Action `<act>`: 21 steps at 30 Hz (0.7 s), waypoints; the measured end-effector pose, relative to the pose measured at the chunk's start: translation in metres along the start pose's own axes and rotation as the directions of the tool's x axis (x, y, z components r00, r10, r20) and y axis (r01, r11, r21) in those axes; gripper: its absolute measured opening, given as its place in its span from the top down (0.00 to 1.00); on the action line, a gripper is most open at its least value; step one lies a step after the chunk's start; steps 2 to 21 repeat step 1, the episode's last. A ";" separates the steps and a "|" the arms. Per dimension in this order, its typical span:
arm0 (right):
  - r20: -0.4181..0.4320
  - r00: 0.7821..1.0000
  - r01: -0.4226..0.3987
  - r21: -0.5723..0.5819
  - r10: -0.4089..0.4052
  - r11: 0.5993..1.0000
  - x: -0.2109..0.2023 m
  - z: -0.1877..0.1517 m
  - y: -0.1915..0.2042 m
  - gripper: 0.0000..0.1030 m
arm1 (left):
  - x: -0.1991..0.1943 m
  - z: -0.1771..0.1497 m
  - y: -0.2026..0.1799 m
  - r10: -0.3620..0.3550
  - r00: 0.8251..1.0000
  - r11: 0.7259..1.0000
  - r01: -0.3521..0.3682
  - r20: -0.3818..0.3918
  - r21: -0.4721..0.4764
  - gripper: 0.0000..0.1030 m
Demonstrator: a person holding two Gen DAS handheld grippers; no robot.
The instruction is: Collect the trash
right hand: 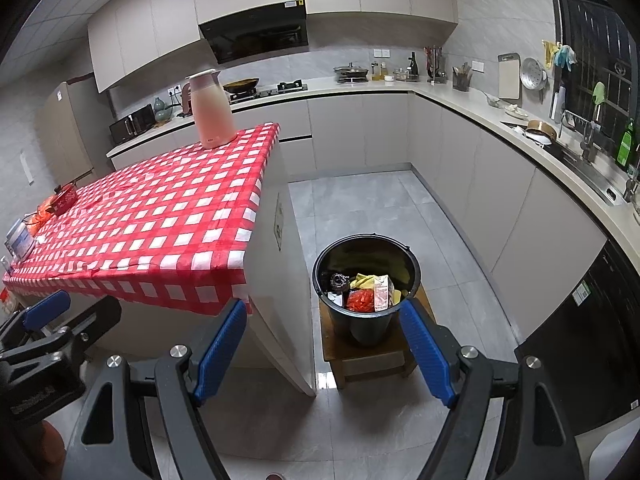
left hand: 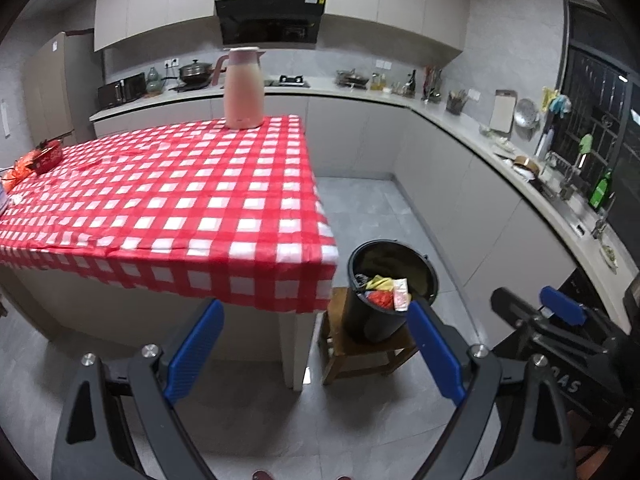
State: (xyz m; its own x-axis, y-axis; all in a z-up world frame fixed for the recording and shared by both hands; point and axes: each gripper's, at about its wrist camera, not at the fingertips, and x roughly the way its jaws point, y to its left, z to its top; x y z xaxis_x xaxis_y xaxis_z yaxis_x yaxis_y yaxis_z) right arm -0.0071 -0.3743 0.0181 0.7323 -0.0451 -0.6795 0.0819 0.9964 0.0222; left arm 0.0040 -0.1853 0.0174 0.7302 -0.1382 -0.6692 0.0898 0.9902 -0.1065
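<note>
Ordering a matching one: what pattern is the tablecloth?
Red and white checks on the tablecloth, best seen from the left wrist.

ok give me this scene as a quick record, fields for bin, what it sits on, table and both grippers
bin: black bucket, open top, holds trash including red, yellow and pink-white wrappers
support: low wooden stool on the floor beside the table
table: red-and-white checked cloth; pink jug upright at the far edge
left gripper: open, empty
right gripper: open, empty, bucket ahead of it
</note>
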 end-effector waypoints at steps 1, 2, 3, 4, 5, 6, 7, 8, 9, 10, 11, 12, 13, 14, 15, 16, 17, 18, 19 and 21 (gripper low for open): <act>-0.001 1.000 0.002 0.001 -0.002 1.000 0.000 0.000 0.000 0.21 | -0.001 0.001 -0.001 0.007 1.000 1.000 -0.007 0.004 0.009 0.09; -0.001 1.000 0.002 0.001 -0.002 1.000 0.000 0.000 0.000 0.21 | -0.001 0.001 -0.001 0.007 1.000 1.000 -0.007 0.004 0.009 0.09; -0.001 1.000 0.002 0.001 -0.002 1.000 0.000 0.000 0.000 0.21 | -0.001 0.001 -0.001 0.007 1.000 1.000 -0.007 0.004 0.009 0.09; -0.001 1.000 0.002 0.001 -0.002 1.000 0.000 0.000 0.000 0.21 | -0.001 0.001 -0.001 0.007 1.000 1.000 -0.007 0.004 0.009 0.09; -0.001 1.000 0.002 0.001 -0.002 1.000 0.000 0.000 0.000 0.21 | -0.001 0.001 -0.001 0.007 1.000 1.000 -0.007 0.004 0.009 0.09; -0.001 1.000 0.002 0.001 -0.002 1.000 0.000 0.000 0.000 0.21 | -0.001 0.001 -0.001 0.007 1.000 1.000 -0.007 0.004 0.009 0.09; -0.001 1.000 0.002 0.001 -0.002 1.000 0.000 0.000 0.000 0.21 | -0.001 0.001 -0.001 0.007 1.000 1.000 -0.007 0.004 0.009 0.09; -0.001 1.000 0.002 0.001 -0.002 1.000 0.000 0.000 0.000 0.21 | -0.001 0.001 -0.001 0.007 1.000 1.000 -0.007 0.004 0.009 0.09; -0.001 1.000 0.002 0.001 -0.002 1.000 0.000 0.000 0.000 0.21 | -0.001 0.001 -0.001 0.007 1.000 1.000 -0.007 0.004 0.009 0.09; -0.001 1.000 0.002 0.001 -0.002 1.000 0.000 0.000 0.000 0.21 | -0.001 0.001 -0.001 0.007 1.000 1.000 -0.007 0.004 0.009 0.09; -0.001 1.000 0.002 0.001 -0.002 1.000 0.000 0.000 0.000 0.21 | -0.001 0.001 -0.001 0.007 1.000 1.000 -0.007 0.004 0.009 0.09; -0.001 1.000 0.002 0.001 -0.002 1.000 0.000 0.000 0.000 0.21 | -0.001 0.001 -0.001 0.007 1.000 1.000 -0.007 0.004 0.009 0.09; -0.001 1.000 0.002 0.001 -0.002 1.000 0.000 0.000 0.000 0.21 | -0.001 0.001 -0.001 0.007 1.000 1.000 -0.007 0.004 0.009 0.09; -0.001 1.000 0.002 0.001 -0.002 1.000 0.000 0.000 0.000 0.21 | -0.001 0.001 -0.001 0.007 1.000 1.000 -0.007 0.004 0.009 0.09; -0.001 1.000 0.002 0.001 -0.002 1.000 0.000 0.000 0.000 0.21 | -0.001 0.001 -0.001 0.007 1.000 1.000 -0.007 0.004 0.009 0.09; -0.001 1.000 0.002 0.001 -0.002 1.000 0.000 0.000 0.000 0.21 | -0.001 0.001 -0.001 0.007 1.000 1.000 -0.007 0.004 0.009 0.09; -0.001 1.000 0.002 0.001 -0.002 1.000 0.000 0.000 0.000 0.21 | -0.001 0.001 -0.001 0.007 1.000 1.000 -0.007 0.004 0.009 0.09; -0.001 1.000 0.002 0.001 -0.002 1.000 0.000 0.000 0.000 0.21 | -0.001 0.001 -0.001 0.007 1.000 1.000 -0.007 0.004 0.009 0.09; -0.001 1.000 0.002 0.001 -0.002 1.000 0.000 0.000 0.000 0.21 | -0.001 0.001 -0.001 0.007 1.000 1.000 -0.007 0.004 0.009 0.09; -0.001 1.000 0.002 0.001 -0.002 1.000 0.000 0.000 0.000 0.21 | -0.001 0.001 -0.001 0.007 1.000 1.000 -0.007 0.004 0.009 0.09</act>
